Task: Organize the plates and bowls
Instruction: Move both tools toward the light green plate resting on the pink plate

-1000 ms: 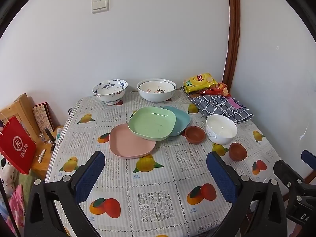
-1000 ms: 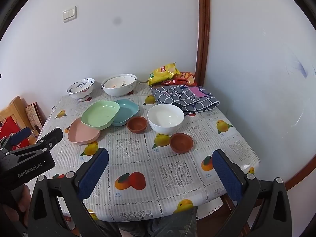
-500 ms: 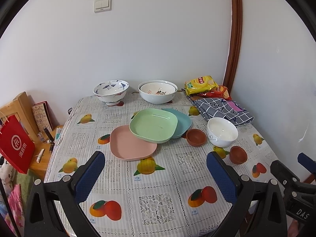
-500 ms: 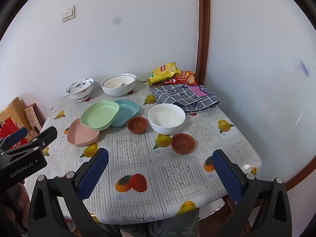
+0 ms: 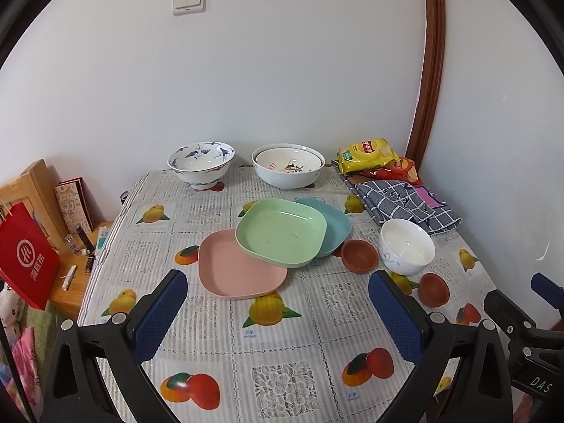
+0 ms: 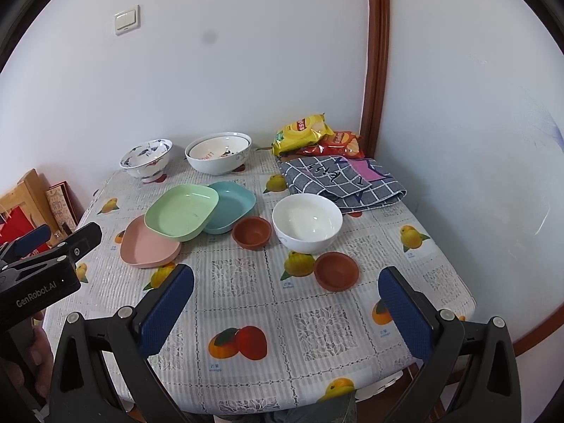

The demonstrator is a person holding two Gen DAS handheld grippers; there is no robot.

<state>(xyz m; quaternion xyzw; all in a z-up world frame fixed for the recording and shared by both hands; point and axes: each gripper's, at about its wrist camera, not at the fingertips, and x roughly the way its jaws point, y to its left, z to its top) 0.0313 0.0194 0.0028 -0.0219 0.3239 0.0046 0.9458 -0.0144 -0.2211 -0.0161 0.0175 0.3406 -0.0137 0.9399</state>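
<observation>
Left gripper: over the table's near edge, jaws wide apart, nothing between them.
Right gripper: over the near edge, jaws likewise spread wide, holding nothing.
Table: covered by a fruit-print cloth, set into the corner of the room.
Brown dish, nearer: toward the right edge, just in front of the white bowl.
Pink plate: middle of the table, left of centre; its far corner lies under the green plate.
Green plate: resting tilted, overlapping the pink plate and the teal plate.
Teal plate: partly under the green plate's right side.
Brown dish, farther: between the teal plate and the white bowl, close to both.
White bowl: upright, right of centre.
Checked cloth: folded, by the right edge beyond the white bowl.
Blue-patterned bowl: far edge, left.
Large white bowl: far edge, centre; appears to be two nested bowls.
Snack bags: yellow over red, far right corner.
</observation>
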